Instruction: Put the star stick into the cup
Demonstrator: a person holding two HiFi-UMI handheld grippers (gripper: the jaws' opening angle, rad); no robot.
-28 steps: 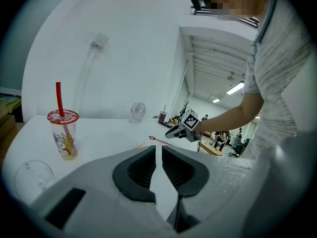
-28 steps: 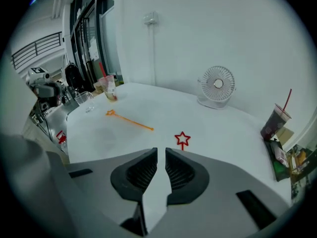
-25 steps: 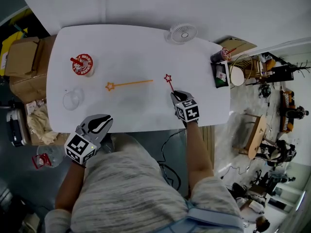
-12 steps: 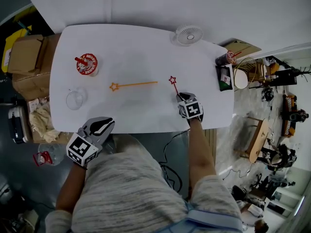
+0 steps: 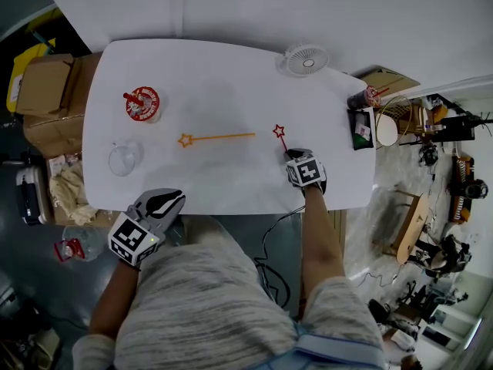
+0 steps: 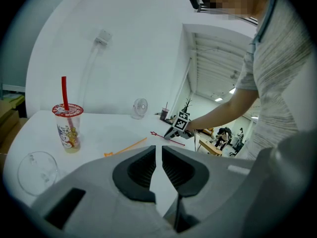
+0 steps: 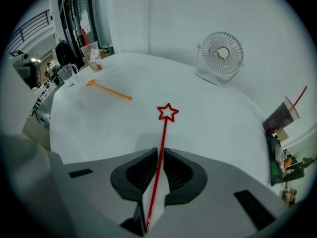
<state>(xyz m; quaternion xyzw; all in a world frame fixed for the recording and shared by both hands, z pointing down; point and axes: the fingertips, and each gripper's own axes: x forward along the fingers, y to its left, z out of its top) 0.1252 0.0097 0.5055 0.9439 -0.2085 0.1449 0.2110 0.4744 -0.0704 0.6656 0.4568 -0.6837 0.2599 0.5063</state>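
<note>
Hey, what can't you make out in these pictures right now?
- Red star stick: its lower end, right gripper view, hidden by the right gripper's own body.
- Lidded cup: its print, both head and left gripper views, too small.
- Star end: touching the table or lifted, unclear in every view.

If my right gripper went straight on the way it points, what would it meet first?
Likely nothing on the table: the right gripper, shut on the red star stick, aims between the orange star stick and the fan, toward the back wall. Depth is unclear.
</note>
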